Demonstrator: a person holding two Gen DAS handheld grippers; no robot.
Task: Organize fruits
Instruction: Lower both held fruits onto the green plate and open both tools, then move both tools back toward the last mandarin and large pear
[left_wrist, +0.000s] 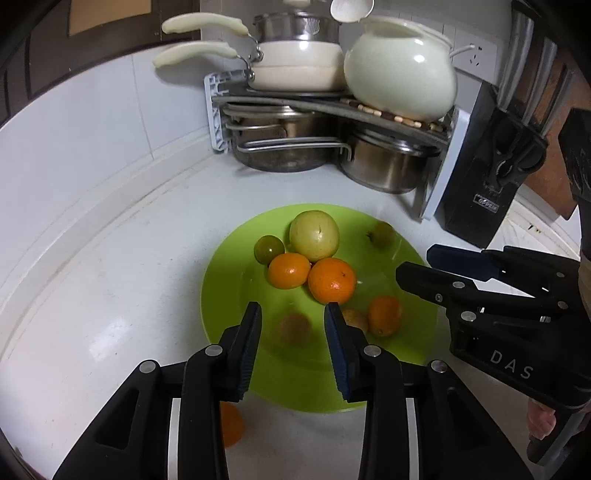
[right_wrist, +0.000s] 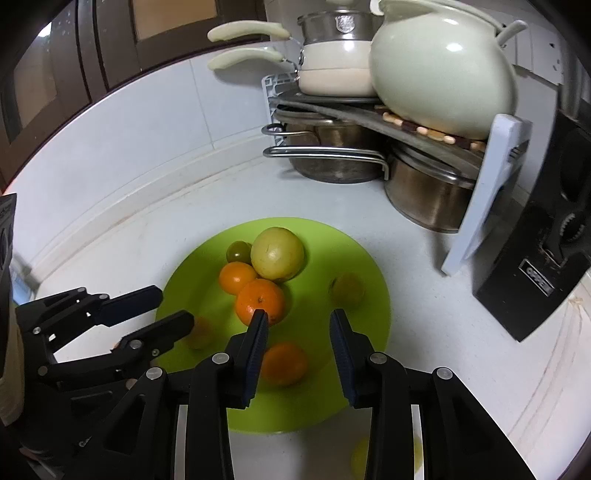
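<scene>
Sitting on a white counter (left_wrist: 110, 295), a green plate (left_wrist: 236, 280) holds most of the fruit. A big yellow-green apple (left_wrist: 314, 235) is at the back, touching two oranges (left_wrist: 331, 280) in front of it. A small green fruit (left_wrist: 269, 249) sits just left of the apple, and another one (left_wrist: 382, 234) looks blurry on the right. A third orange (right_wrist: 283, 363) lies near the front of the plate. One more orange (left_wrist: 231, 424) is off the plate, on the counter under the left gripper (left_wrist: 293, 308).

The left gripper hangs over the front of the plate with its jaws apart, holding nothing; a blurry brownish fruit (left_wrist: 293, 328) shows between them. The right gripper (right_wrist: 298, 314) is also spread wide and holds nothing. Pots sit on a rack (left_wrist: 332, 107) in the corner.
</scene>
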